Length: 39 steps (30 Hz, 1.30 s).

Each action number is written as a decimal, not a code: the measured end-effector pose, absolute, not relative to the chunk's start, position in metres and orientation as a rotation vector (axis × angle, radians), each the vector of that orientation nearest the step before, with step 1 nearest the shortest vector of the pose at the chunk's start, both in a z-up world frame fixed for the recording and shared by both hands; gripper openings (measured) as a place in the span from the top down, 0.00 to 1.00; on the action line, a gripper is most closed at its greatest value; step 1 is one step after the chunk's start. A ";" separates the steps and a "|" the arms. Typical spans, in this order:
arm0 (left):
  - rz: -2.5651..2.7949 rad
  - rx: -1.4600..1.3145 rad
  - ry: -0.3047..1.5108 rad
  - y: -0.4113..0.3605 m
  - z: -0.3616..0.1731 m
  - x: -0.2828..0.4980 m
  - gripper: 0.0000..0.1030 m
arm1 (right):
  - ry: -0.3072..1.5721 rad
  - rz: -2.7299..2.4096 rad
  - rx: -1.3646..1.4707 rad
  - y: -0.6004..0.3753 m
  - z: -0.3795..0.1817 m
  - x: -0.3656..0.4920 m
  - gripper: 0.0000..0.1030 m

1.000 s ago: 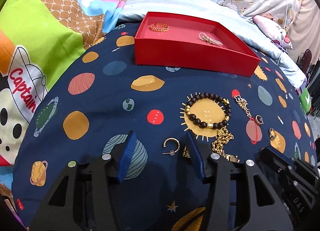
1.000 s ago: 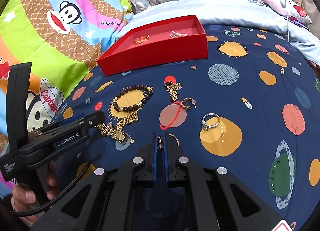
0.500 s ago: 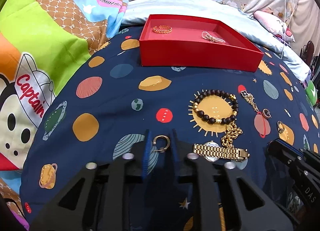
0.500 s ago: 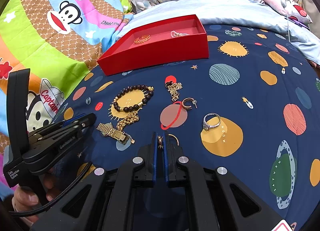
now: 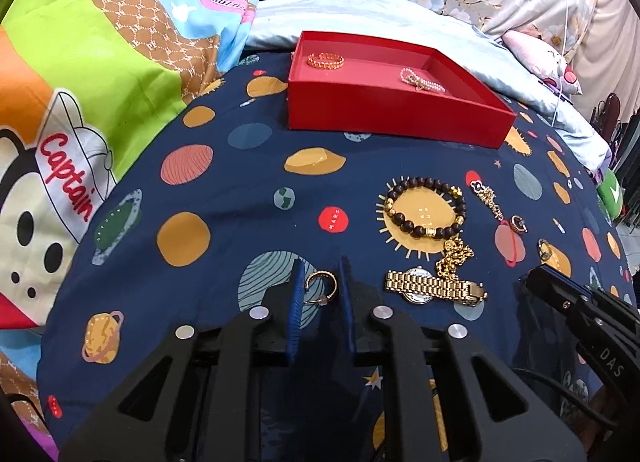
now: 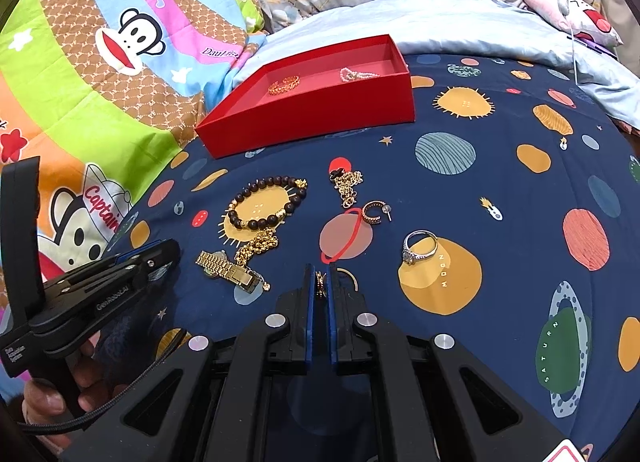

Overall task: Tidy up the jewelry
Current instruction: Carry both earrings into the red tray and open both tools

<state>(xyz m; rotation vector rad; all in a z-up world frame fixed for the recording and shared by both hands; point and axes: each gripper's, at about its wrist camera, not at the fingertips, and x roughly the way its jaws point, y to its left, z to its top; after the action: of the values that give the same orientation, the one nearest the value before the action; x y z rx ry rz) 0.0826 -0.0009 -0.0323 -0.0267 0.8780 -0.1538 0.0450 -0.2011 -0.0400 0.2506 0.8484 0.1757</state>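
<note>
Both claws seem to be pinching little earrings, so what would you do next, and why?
Probably lift the left gripper and carry its gold hoop earring to the red box. The jaws have closed on the hoop, and the box already holds two pieces.

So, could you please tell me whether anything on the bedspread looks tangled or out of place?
The chunky gold chain lies bunched in a heap, overlapping the dark beaded bracelet and the gold watch; the other loose pieces lie separately.
</note>
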 end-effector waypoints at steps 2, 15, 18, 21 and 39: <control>-0.158 -0.033 0.870 0.000 -0.026 0.083 0.84 | 0.847 0.177 0.261 -0.204 -0.039 0.045 0.96; -0.209 -0.028 0.763 -0.014 0.028 0.110 0.84 | 0.755 0.180 0.245 -0.225 0.014 0.072 0.96; -0.229 -0.026 0.736 -0.019 0.044 0.127 0.84 | 0.718 0.195 0.249 -0.231 0.032 0.090 0.96; -0.239 -0.020 0.697 -0.023 0.061 0.144 0.84 | 0.682 0.208 0.243 -0.236 0.051 0.110 0.96; -0.225 0.010 0.667 -0.055 0.064 0.257 0.84 | 0.737 0.197 0.239 -0.242 0.037 0.243 0.96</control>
<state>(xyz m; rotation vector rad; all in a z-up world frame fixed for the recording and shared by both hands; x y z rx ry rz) 0.2570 -0.0547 0.0643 0.0096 0.6670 -0.2255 0.2431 -0.2415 0.0371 0.2392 0.7367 0.1969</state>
